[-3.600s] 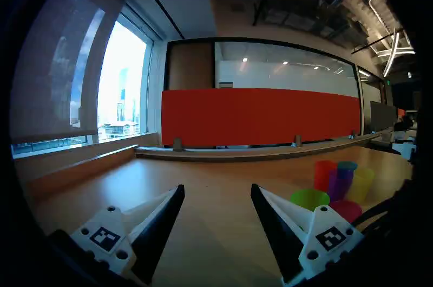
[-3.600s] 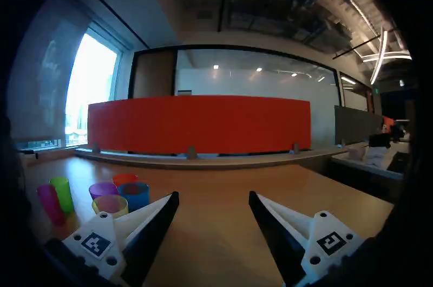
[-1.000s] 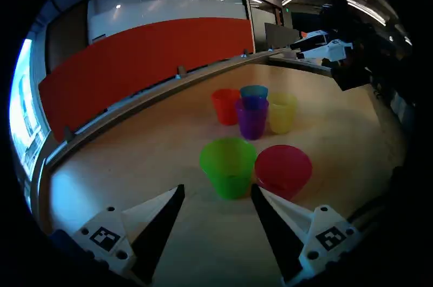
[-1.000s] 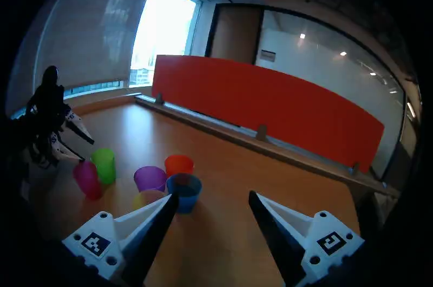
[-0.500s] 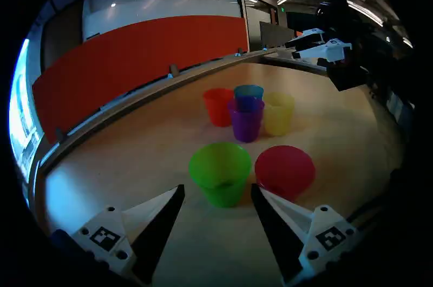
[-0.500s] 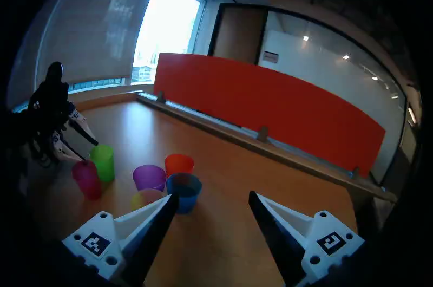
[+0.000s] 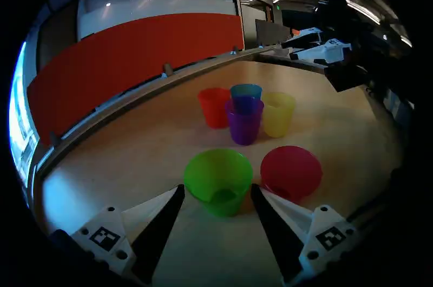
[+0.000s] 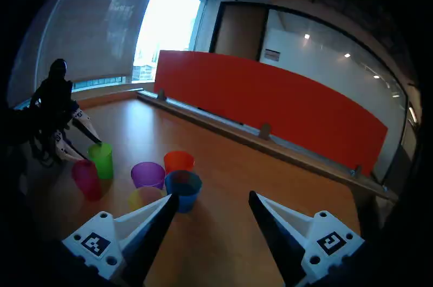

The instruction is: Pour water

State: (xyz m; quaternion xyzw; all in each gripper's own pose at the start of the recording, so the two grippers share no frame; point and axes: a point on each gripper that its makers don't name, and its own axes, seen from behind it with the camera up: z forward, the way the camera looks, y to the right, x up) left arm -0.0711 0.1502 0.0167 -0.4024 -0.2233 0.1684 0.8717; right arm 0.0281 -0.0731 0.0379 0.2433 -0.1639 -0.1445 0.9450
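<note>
The left gripper has its jaws wide open, low over the pale wooden table. The see-through green plastic cup stands upright right btw. the 2 finger tips. Can't tell if the fingers touch it, but it doesn't look squeezed. There's a darker patch at its bottom; can't tell if that's water.

Just beside it stands the see-through pink-red plastic cup, also upright.

Farther back, 4 more cups stand close together in a bunch. The purple plastic cup is in front. The orange plastic cup & the yellow plastic cup are on each side of it, w/ the blue plastic cup behind. All are upright.

The right gripper has its jaws wide open too, up over the table on the other side of the bunch. In the right gripper view the blue cup sits near one finger tip, not btw. the fingers. Far off in that view, the left gripper's tips reach the green cup.

A long orange-red divider panel runs along the table's far edge, w/ a bright window next to it.
</note>
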